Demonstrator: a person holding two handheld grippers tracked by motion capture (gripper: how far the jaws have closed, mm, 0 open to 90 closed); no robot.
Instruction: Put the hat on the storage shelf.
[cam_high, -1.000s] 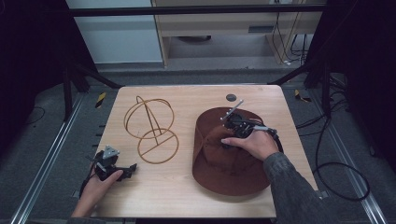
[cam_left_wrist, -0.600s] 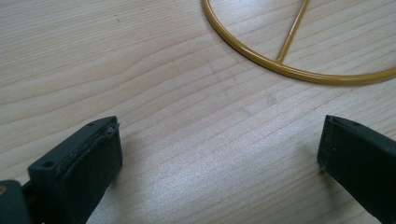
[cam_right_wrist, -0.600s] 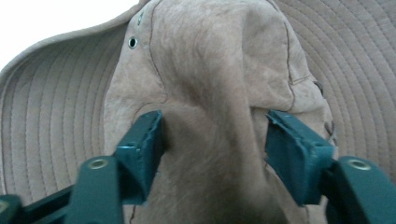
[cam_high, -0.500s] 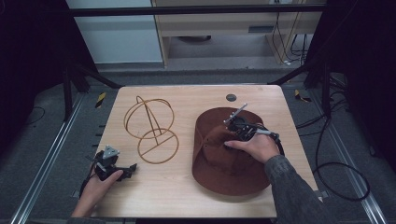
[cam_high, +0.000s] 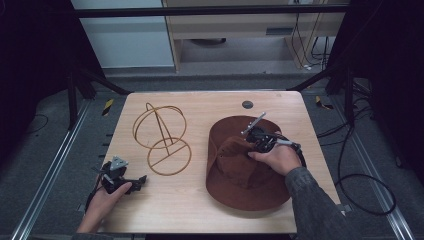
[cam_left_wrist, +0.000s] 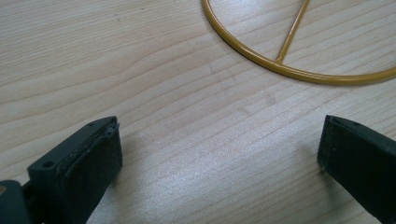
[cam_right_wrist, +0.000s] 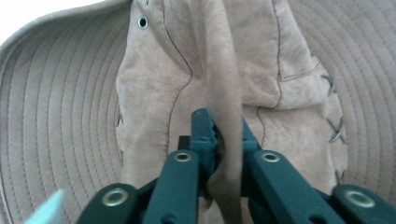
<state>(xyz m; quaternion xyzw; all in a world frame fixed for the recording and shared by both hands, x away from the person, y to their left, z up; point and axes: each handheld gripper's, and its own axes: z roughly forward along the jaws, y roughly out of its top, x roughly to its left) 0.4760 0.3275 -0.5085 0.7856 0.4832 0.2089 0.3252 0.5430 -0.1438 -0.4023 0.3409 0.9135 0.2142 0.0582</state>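
A brown wide-brimmed hat (cam_high: 240, 170) lies on the right half of the wooden table (cam_high: 200, 105), its near brim reaching almost to the table's front edge. The right gripper (cam_high: 254, 135) sits over the crown, and its jaws are clamped on a raised fold of the suede (cam_right_wrist: 224, 93) — the right gripper view shows the fold pinched between them, its lower part hidden behind the jaw arms. The person's right hand (cam_high: 275, 157) covers part of the crown. On the left, a yellow wire hat stand (cam_high: 162, 137) stands apart from the hat. The left gripper (cam_high: 120, 180) rests near the front-left corner, jaws spread wide over bare wood — the stand's base ring (cam_left_wrist: 289, 70) is cut off at the top of its view.
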